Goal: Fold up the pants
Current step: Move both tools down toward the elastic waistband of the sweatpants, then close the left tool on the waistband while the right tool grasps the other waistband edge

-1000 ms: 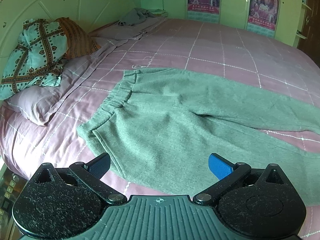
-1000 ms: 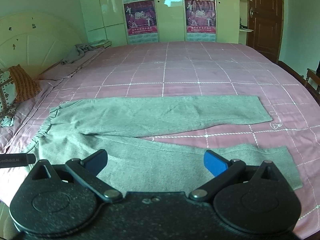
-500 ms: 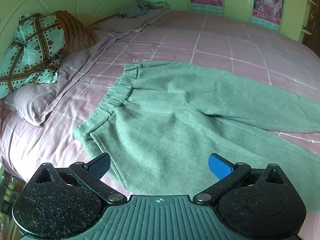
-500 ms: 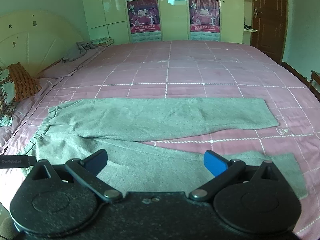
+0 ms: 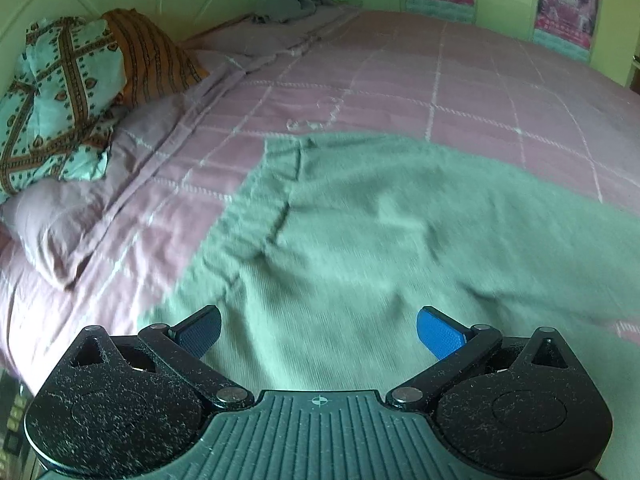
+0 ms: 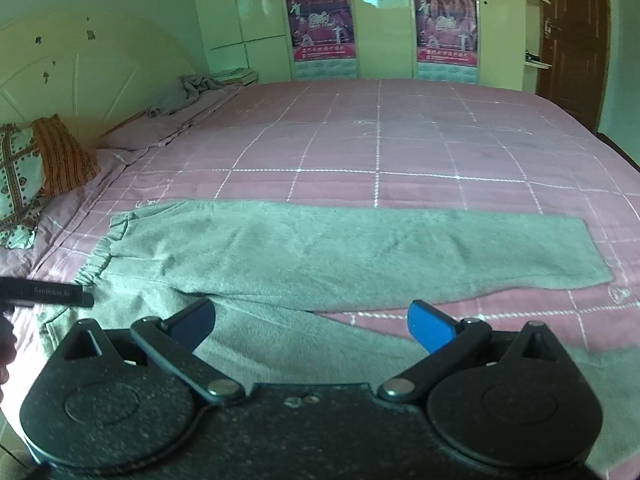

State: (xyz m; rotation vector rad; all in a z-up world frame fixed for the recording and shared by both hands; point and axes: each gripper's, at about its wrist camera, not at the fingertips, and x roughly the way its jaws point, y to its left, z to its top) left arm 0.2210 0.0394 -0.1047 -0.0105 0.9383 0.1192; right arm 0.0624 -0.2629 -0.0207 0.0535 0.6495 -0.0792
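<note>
Lying flat on the pink checked bedspread (image 6: 400, 140), the grey-green sweatpants (image 6: 320, 248) are spread near the front edge of the bed, elastic waistband (image 6: 100, 256) toward the headboard and both legs running out to the right. The far leg (image 6: 440, 252) is straight and smooth; the near leg (image 6: 320, 344) angles away from it, leaving a wedge of bedspread between the two. This spread layout suits a first fold of one leg over the other, which does not appear to have begun.

The left gripper (image 5: 318, 330) hovers over the hip and seat area close behind the waistband, its blue-padded fingers (image 5: 438, 332) wide apart with nothing between them; the left wrist view is motion-blurred, so contact with the cloth cannot be confirmed. The right gripper (image 6: 312, 326) sits over the near leg, its fingers equally wide and empty. Judged from this placement, each gripper is positioned to take the near edge of the garment, one at the waist end and one along the leg.

A patterned teal pillow (image 5: 56, 100) and an orange striped pillow (image 5: 152, 56) rest by the cream headboard (image 6: 60, 80), with a crumpled grey cloth (image 6: 188, 88) further along. A wardrobe bearing posters (image 6: 320, 24) and a brown door (image 6: 572, 40) stand beyond the bed. None of these lies near the pants; no obstruction to the fold is evident.
</note>
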